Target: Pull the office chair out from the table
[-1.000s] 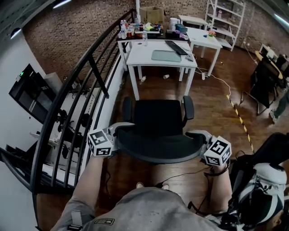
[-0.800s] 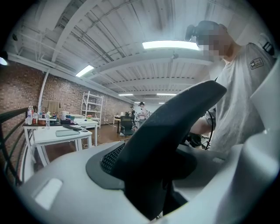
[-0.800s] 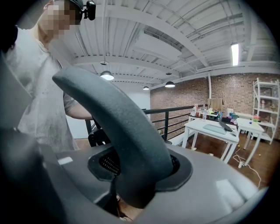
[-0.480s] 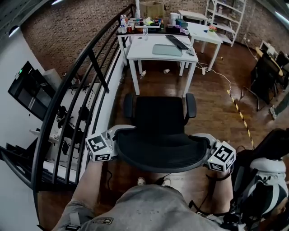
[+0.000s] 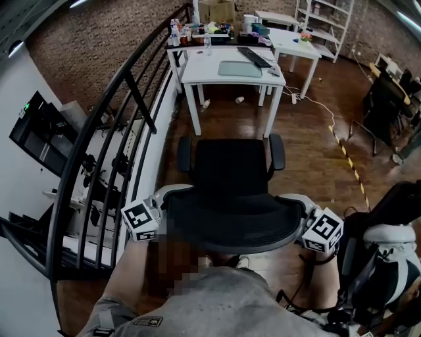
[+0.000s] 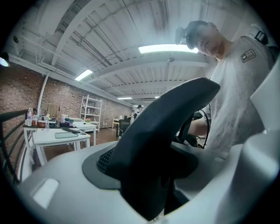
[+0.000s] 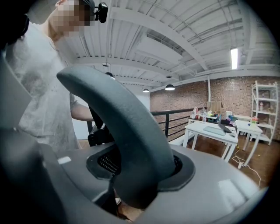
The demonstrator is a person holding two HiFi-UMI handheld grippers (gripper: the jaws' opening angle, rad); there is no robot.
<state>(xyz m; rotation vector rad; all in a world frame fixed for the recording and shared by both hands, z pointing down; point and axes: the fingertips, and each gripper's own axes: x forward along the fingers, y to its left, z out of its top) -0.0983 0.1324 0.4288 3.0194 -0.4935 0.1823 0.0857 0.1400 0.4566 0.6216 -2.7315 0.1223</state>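
Observation:
The black office chair (image 5: 230, 168) stands on the wooden floor, well back from the white table (image 5: 197, 74), with its seat towards the table. Its curved backrest (image 5: 230, 220) is nearest me. My left gripper (image 5: 172, 197) holds the backrest's left end and my right gripper (image 5: 293, 201) holds its right end. In the left gripper view the backrest edge (image 6: 166, 127) fills the gap of the left gripper (image 6: 148, 183). The right gripper view shows the same edge (image 7: 127, 127) in the right gripper (image 7: 135, 179). Both pairs of jaws are opening, pads still touching the backrest.
A black metal railing (image 5: 125, 112) runs along the left, close to the chair. A bag (image 5: 381, 263) lies on the floor at my right. A second white table (image 5: 296, 46), a shelf (image 5: 322, 20), a floor cable (image 5: 322, 115) and dark chairs (image 5: 388, 105) stand further off.
The chair and both grippers have come back towards me, and the gap between chair and table has widened. Both grippers stay at the backrest's ends.

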